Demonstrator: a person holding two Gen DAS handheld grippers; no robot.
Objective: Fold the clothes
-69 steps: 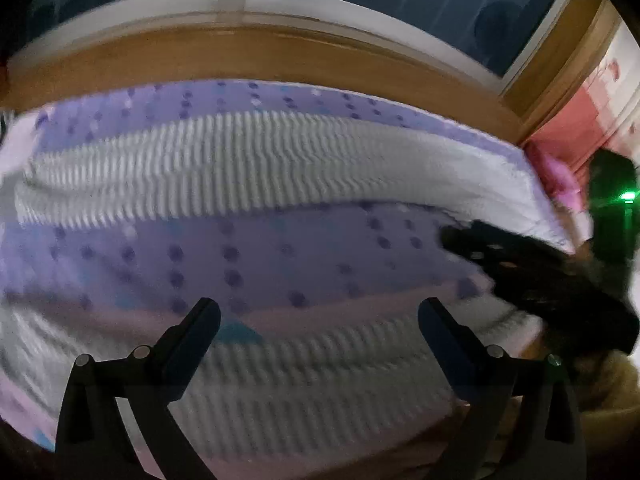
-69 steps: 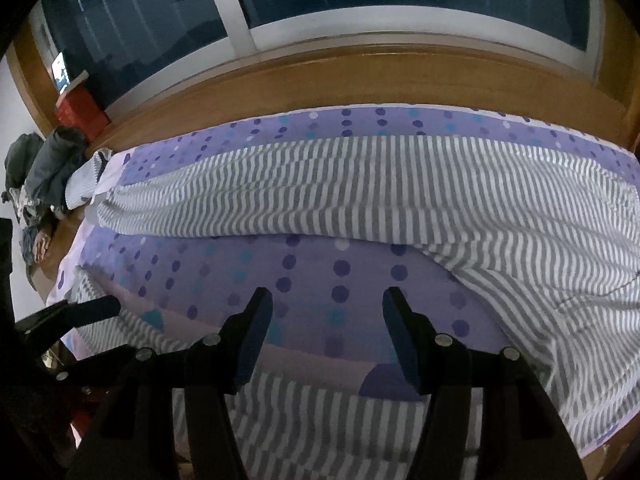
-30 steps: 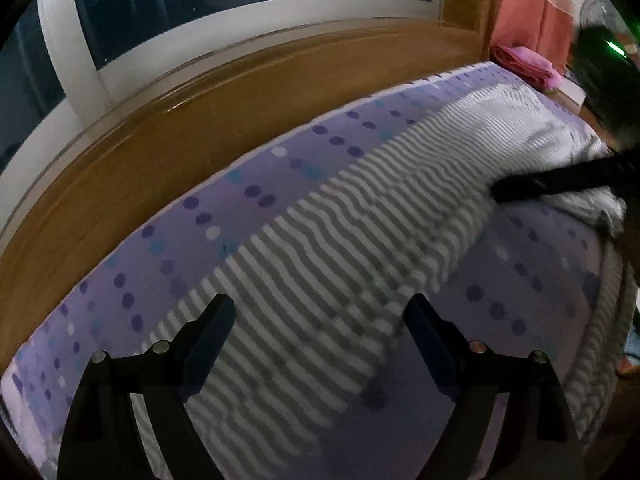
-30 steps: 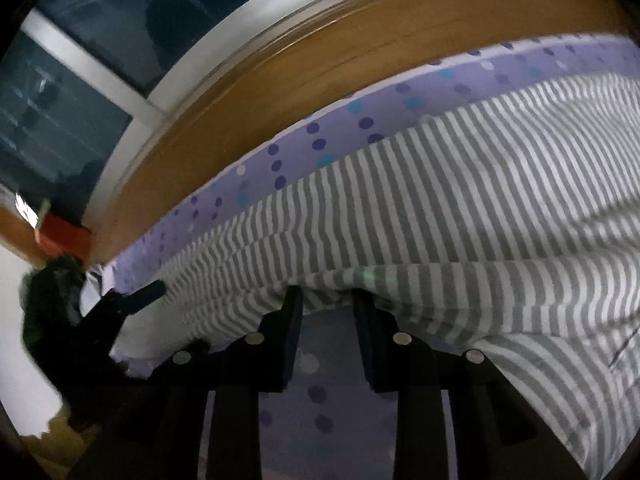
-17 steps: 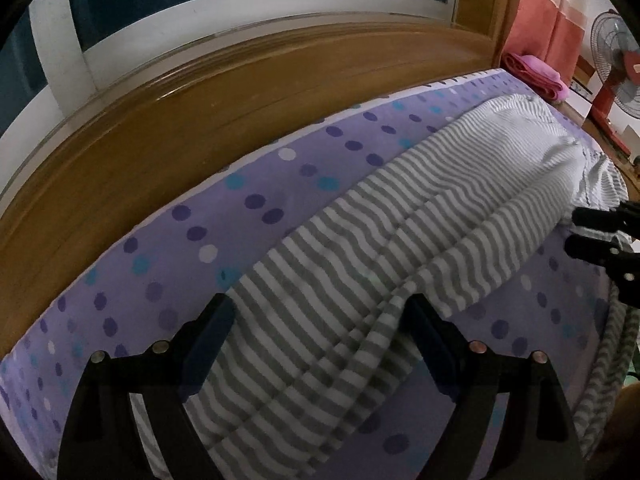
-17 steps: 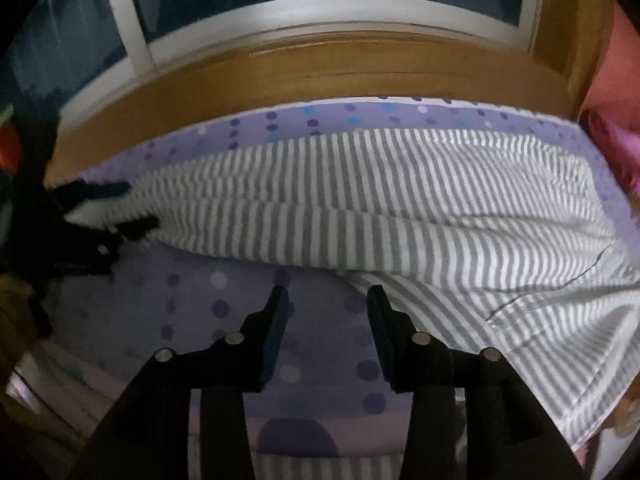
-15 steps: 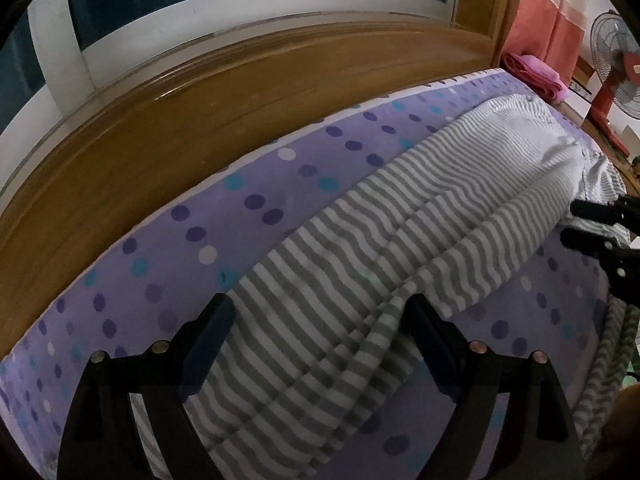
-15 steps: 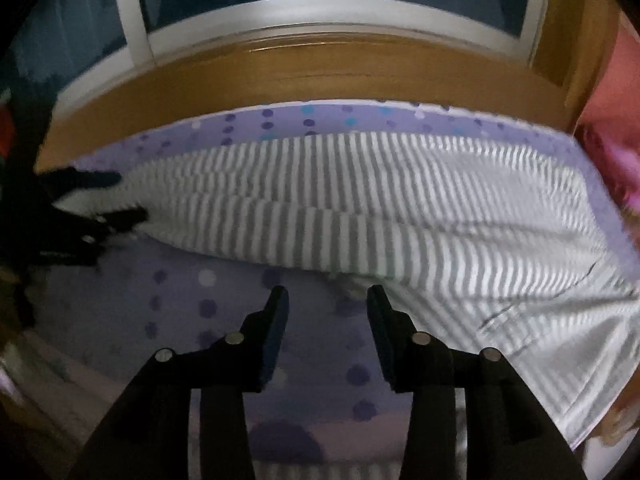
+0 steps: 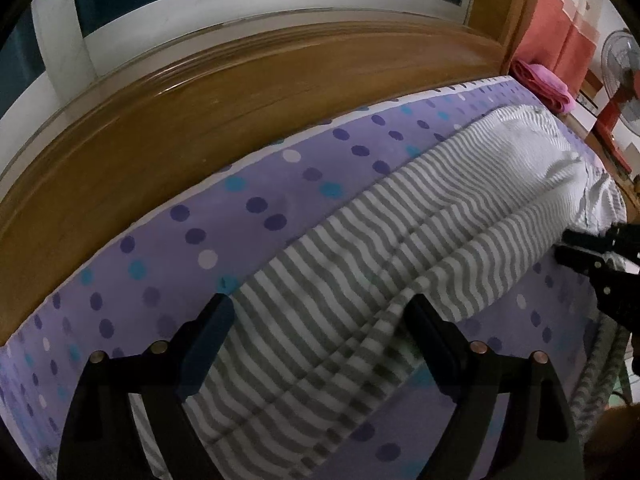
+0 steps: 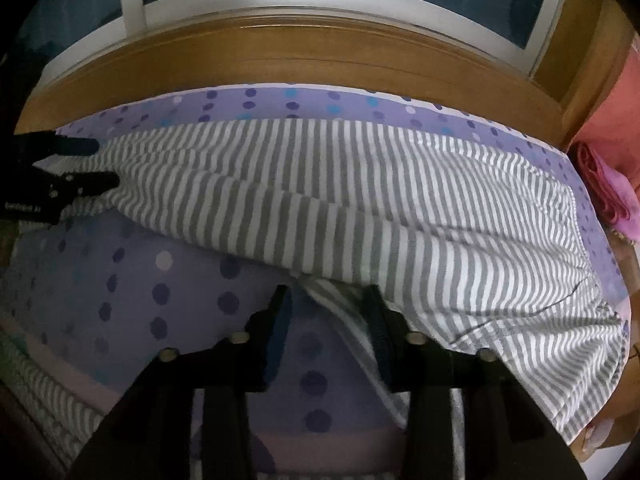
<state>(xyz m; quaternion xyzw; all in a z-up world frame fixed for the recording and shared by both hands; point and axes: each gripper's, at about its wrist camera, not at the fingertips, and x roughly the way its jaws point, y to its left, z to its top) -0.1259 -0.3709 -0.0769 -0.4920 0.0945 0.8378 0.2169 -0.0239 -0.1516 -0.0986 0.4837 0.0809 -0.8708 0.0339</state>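
A grey-and-white striped garment [image 9: 360, 260] [image 10: 360, 200] lies stretched along a purple dotted bed sheet [image 9: 240, 208] [image 10: 160, 300]. My left gripper [image 9: 320, 308] is open wide, one finger on each side of the garment's narrow end. In the right wrist view the left gripper [image 10: 80, 164] shows at the far left, straddling that end. My right gripper [image 10: 326, 294] sits at the garment's near edge, jaws closing. A fold of striped cloth lies between its fingers, and a gap still shows. In the left wrist view the right gripper [image 9: 576, 248] shows at the far right edge.
A wooden ledge [image 9: 200, 112] [image 10: 320, 52] runs behind the bed under a dark window. A folded pink cloth [image 9: 544, 84] [image 10: 608, 188] lies past the bed's end, with a fan [image 9: 620, 56] beyond it. More striped fabric [image 10: 40, 392] hangs along the bed's near edge.
Both grippers came in from the bed's near edge to the garment. In the last half second the right gripper moved forward, so the cloth's edge now lies between its fingers. The left one held still.
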